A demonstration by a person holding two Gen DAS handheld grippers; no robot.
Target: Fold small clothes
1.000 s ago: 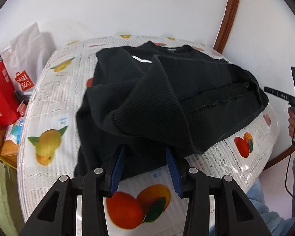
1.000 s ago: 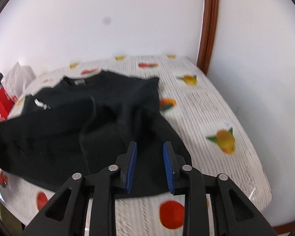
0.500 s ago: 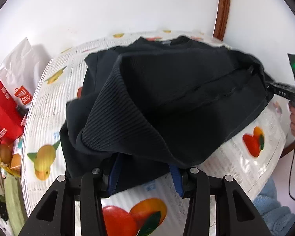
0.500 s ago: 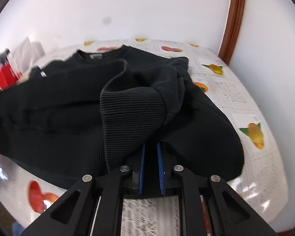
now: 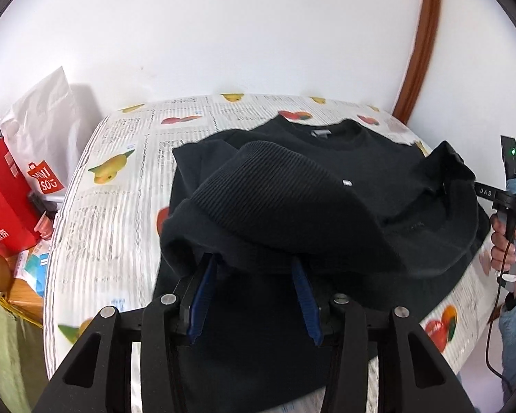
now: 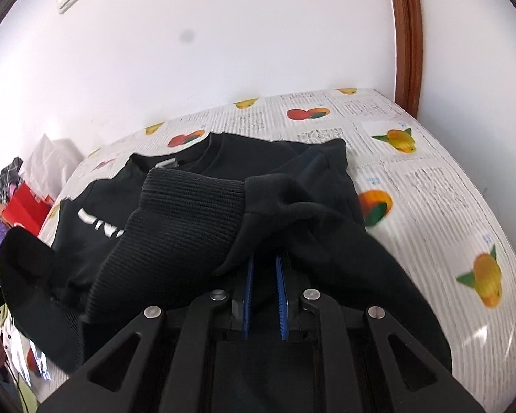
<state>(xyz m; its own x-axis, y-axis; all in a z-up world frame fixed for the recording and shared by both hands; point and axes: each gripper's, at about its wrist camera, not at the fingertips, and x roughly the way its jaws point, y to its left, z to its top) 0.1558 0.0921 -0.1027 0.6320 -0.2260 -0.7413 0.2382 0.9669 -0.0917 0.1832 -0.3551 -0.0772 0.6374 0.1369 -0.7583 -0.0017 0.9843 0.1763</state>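
Between the right claw (image 6: 265,268) pads, bunched black sweater (image 6: 189,213) hem.

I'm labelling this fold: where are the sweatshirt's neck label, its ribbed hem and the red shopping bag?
neck label (image 5: 319,133): left wrist view, grey tag inside the collar.
ribbed hem (image 6: 175,220): right wrist view, middle of the lifted ribbing.
red shopping bag (image 5: 3,203): left wrist view, its front face.

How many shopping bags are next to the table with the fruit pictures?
2. A white bag leans against the wall left of the table, and a red bag stands in front of it, nearer the camera. More may be hidden past the picture's edge.
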